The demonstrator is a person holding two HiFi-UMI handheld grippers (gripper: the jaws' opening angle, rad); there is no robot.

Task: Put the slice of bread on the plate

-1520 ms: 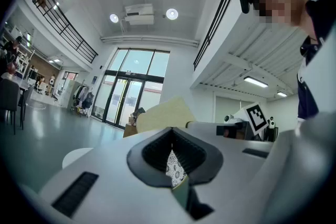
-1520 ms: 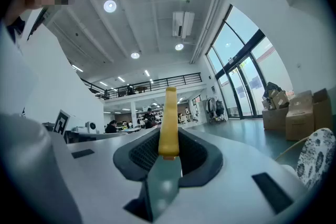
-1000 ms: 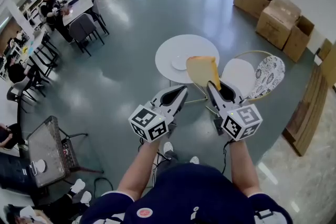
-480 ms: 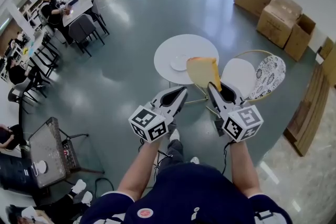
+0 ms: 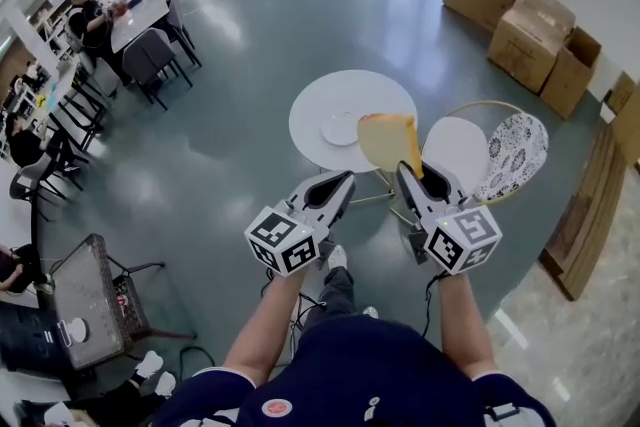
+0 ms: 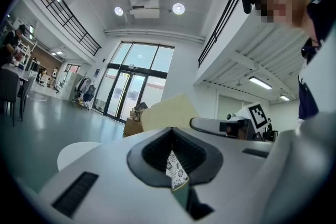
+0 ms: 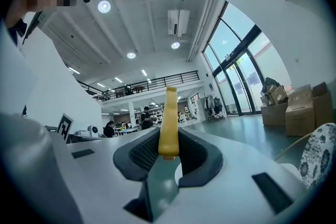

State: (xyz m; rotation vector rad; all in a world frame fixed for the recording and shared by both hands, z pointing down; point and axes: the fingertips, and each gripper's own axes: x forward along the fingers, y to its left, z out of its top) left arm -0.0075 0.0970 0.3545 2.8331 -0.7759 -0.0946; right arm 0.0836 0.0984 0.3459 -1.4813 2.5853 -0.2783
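A pale yellow slice of bread [image 5: 388,141] stands on edge in my right gripper [image 5: 405,170], whose jaws are shut on its lower end. In the right gripper view the bread [image 7: 170,115] rises thin and upright between the dark pads [image 7: 142,155]. A small white plate [image 5: 341,127] lies on a round white table [image 5: 320,95], just left of and beyond the bread. My left gripper [image 5: 340,181] is held beside the right one with its jaws together and nothing in them. The left gripper view shows the bread [image 6: 170,111] to its right.
A white-seated chair [image 5: 455,143] and a chair with a patterned cushion [image 5: 515,145] stand right of the table. Cardboard boxes [image 5: 530,35] are stacked at the back right, wooden boards [image 5: 595,215] lean at the right. Desks with seated people [image 5: 95,15] line the left.
Both grippers, the right one carrying the bread, have advanced a little toward the round table as the person stepped forward. The grip on the bread is unchanged.
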